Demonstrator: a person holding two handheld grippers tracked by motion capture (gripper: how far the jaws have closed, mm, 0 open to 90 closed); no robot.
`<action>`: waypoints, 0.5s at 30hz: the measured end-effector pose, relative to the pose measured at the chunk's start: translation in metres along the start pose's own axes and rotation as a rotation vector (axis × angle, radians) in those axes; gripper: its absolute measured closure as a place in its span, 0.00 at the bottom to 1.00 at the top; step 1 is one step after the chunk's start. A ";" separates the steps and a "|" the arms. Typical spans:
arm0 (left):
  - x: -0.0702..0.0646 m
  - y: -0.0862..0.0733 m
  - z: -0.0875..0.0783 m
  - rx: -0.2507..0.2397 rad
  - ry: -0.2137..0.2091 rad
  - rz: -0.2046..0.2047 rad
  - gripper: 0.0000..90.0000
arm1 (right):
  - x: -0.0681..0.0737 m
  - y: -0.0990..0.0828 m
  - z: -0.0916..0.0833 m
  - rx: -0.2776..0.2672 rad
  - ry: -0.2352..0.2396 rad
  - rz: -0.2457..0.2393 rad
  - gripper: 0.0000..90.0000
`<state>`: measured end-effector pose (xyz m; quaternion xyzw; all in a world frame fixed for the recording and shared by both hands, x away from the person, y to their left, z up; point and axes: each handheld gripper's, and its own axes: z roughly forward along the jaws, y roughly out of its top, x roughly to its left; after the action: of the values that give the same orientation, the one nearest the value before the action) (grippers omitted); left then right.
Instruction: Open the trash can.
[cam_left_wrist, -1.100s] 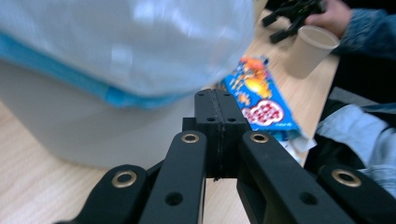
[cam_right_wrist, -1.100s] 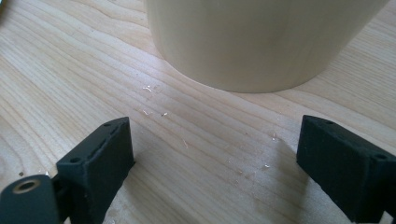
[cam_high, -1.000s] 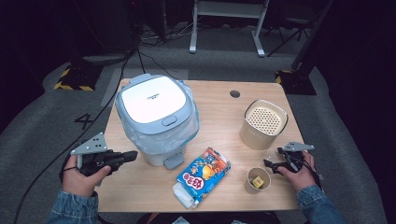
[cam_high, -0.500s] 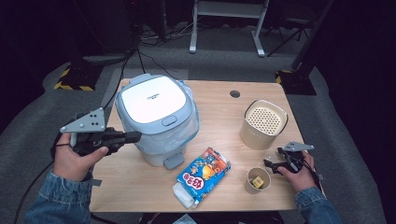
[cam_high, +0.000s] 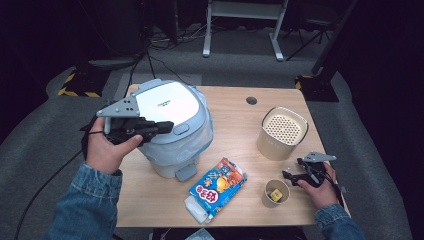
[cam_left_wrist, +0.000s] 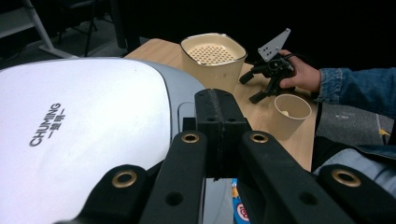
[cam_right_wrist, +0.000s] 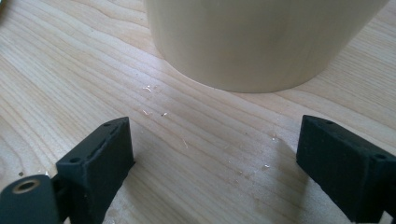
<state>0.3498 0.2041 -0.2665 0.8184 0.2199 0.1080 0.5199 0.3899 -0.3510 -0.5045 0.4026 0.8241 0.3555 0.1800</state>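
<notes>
A white and grey rice cooker (cam_high: 170, 120) stands at the table's left, lid down. My left gripper (cam_high: 167, 127) hovers at the lid's front left with its jaws pressed together on nothing; in the left gripper view it (cam_left_wrist: 219, 116) points across the lid (cam_left_wrist: 84, 135). My right gripper (cam_high: 292, 169) rests open on the table at the right, between the cream container (cam_high: 282, 132) and a paper cup (cam_high: 275, 192). In the right gripper view its jaws (cam_right_wrist: 215, 149) stand wide apart, and the container's lower wall (cam_right_wrist: 261, 42) lies just beyond them.
A blue snack bag (cam_high: 217, 189) lies near the front edge, between cooker and cup. The cup holds something small and yellow. The wooden table (cam_high: 235, 125) has a round cable hole (cam_high: 251, 100) at the back. Beyond it, a dark floor with cables.
My left gripper has risen from the table's left edge and moved right, over the cooker lid. The right gripper has stayed where it was.
</notes>
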 end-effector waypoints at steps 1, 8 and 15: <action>0.000 0.000 0.004 0.002 0.006 -0.005 1.00 | 0.000 0.000 0.000 0.000 0.000 0.000 0.12; -0.005 0.004 0.026 0.068 0.053 0.006 1.00 | 0.000 0.000 0.000 0.000 0.000 0.000 0.12; -0.008 0.006 0.032 0.100 0.112 0.007 1.00 | 0.000 0.000 0.000 0.000 0.000 0.000 0.12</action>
<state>0.3574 0.1724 -0.2747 0.8366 0.2512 0.1443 0.4649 0.3899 -0.3510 -0.5045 0.4026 0.8241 0.3555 0.1800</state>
